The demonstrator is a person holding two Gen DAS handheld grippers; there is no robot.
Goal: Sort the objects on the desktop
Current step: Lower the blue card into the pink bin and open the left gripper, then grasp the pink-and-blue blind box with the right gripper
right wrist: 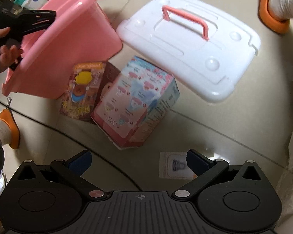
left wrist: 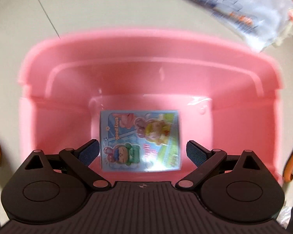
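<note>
Your left gripper (left wrist: 141, 152) hangs over the open pink plastic storage bin (left wrist: 68, 78), its jaws spread wide and gripping nothing. Between the blue pads, and apart from both, shows a small blue box printed with cartoon figures (left wrist: 139, 139): a yellow-haired doll, a green-hooded doll, the words "good luck" along one side. It sits inside the bin, near the middle of the bin floor; whether it rests there or is in the air you cannot tell, as the picture is blurred. A white plastic bag with blue and orange print (left wrist: 234, 5) lies on the pale tiled floor (left wrist: 97, 5) beyond the bin's far right corner.

Your right gripper (right wrist: 139, 162) has its jaws wide apart and empty, low over the floor. Items listed from that view:
- Pink-and-blue cardboard box printed with small pink figures (right wrist: 134, 105), tilted, on the floor.
- Brown-and-orange picture box (right wrist: 82, 91), just beside it, at the bin's base.
- White plastic lid with a pink handle (right wrist: 191, 44), flat on the floor, right of the bin.
- Small white sachet (right wrist: 174, 165) near the right pad.
- Black cable (right wrist: 68, 136) across the floor.
- Orange slippers (right wrist: 10, 124) at the edges.
</note>
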